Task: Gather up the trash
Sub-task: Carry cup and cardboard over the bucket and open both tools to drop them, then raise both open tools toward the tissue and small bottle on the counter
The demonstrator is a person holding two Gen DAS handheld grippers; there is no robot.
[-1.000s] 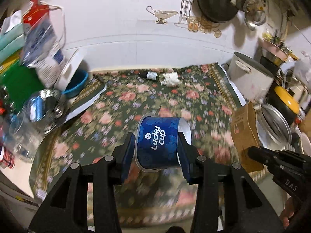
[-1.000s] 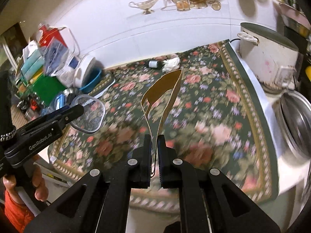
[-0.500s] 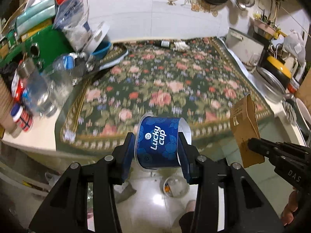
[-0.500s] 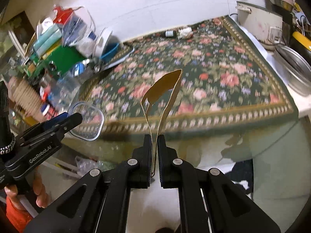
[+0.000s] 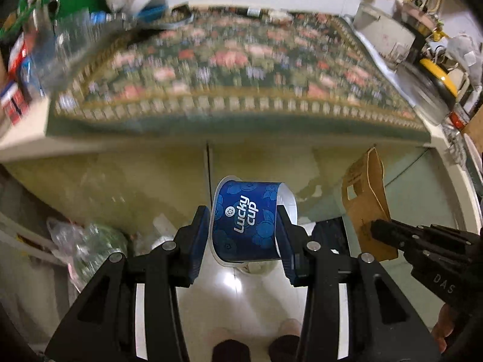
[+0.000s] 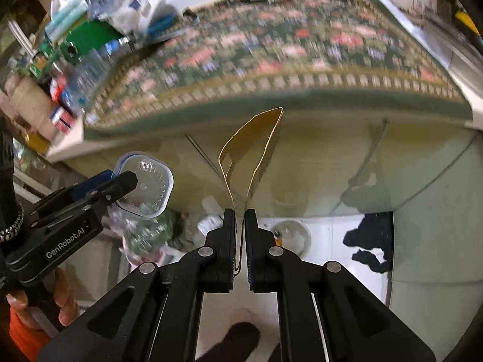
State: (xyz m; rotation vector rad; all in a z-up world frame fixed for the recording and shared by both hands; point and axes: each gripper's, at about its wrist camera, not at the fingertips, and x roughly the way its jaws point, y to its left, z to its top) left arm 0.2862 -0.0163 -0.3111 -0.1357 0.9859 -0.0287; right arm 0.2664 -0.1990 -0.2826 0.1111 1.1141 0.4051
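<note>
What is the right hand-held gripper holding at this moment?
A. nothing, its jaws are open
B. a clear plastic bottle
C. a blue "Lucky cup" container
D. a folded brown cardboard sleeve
D: the right hand-held gripper is pinched shut on the bottom of the folded brown cardboard sleeve, while the blue Lucky cup container sits in the left hand-held gripper.

Both wrist views look forward and down from off the desk's (image 5: 27, 147) front edge, close above the floor (image 6: 320, 232). They share the floral cloth (image 5: 235, 69) and, each at its margin, the other tool (image 5: 422, 247).
</note>
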